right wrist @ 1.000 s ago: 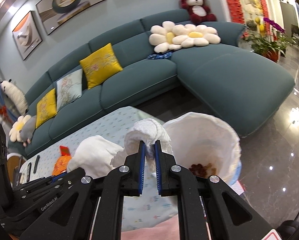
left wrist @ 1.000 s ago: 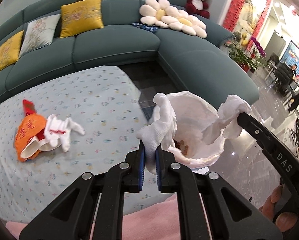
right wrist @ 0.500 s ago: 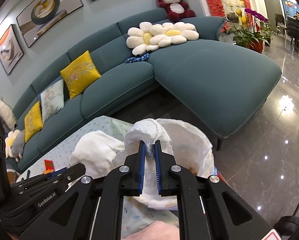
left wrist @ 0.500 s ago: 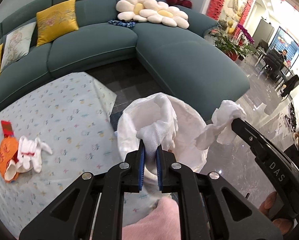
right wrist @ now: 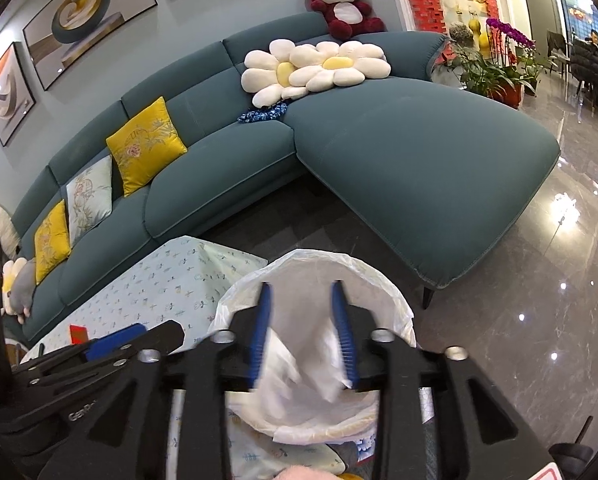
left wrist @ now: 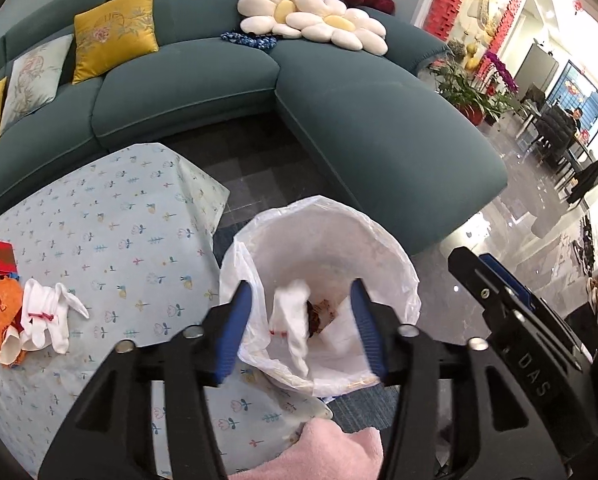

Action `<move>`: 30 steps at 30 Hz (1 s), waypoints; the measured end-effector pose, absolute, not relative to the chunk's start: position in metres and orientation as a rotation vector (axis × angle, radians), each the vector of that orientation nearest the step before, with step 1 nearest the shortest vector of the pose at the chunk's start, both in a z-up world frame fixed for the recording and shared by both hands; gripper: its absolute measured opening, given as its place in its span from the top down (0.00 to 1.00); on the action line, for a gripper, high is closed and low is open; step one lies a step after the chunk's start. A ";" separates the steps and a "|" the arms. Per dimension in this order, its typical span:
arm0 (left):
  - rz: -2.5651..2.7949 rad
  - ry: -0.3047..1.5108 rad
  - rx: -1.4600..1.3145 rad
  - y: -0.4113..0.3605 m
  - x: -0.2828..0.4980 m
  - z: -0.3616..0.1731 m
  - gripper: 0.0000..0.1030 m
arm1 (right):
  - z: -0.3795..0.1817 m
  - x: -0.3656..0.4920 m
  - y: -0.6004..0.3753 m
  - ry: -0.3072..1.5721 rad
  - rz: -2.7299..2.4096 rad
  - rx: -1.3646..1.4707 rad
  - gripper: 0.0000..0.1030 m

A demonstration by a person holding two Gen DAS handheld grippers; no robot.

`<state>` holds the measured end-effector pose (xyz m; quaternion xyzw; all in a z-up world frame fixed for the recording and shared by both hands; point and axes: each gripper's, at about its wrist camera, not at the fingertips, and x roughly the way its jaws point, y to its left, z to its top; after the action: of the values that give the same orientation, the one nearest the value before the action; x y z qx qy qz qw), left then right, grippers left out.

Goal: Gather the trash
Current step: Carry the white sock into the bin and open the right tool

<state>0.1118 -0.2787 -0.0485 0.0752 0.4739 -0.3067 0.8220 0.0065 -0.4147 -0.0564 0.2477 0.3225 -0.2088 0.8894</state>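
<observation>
Trash is what I'm after, and some of it sits in the white-lined bin point(left wrist: 323, 240) just off the corner of the worktop point(left wrist: 99, 240): a white crumpled wad point(left wrist: 293, 320) lies inside over brown scraps, seen between my left claw point(left wrist: 301, 328) fingers. That claw is spread wide and holds nothing. My right claw point(right wrist: 303, 332) is spread too, right over the bin mouth; a blurred white wad point(right wrist: 319, 372) shows between its fingers, and I judge it loose rather than gripped, though one edge looks to touch the right-hand pad. If it snags there, pulling away could drag it back out or tip it over the rim. The liner point(right wrist: 299, 432) sags loosely at the near edge, so a fingertip catching it could haul the bag off. More remains on the worktop: white gloves point(left wrist: 47, 316) on an orange wrapper point(left wrist: 1, 320). Swinging back fast, both claws sit close enough to knock together.
</observation>
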 end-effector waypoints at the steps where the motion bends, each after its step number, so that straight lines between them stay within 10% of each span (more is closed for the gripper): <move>1: -0.651 1.012 0.150 -0.276 0.113 -0.048 0.50 | -0.056 0.007 -0.415 0.671 -0.433 0.514 0.61; 30: -0.425 0.993 -0.061 -0.095 0.126 -0.034 0.34 | -0.029 0.022 -0.276 0.717 -0.259 0.383 0.46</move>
<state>0.1261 -0.0950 -0.0341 -0.0289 0.4725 -0.2023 0.8573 0.0222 -0.2761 -0.0289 0.1857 0.3477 -0.1256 0.9104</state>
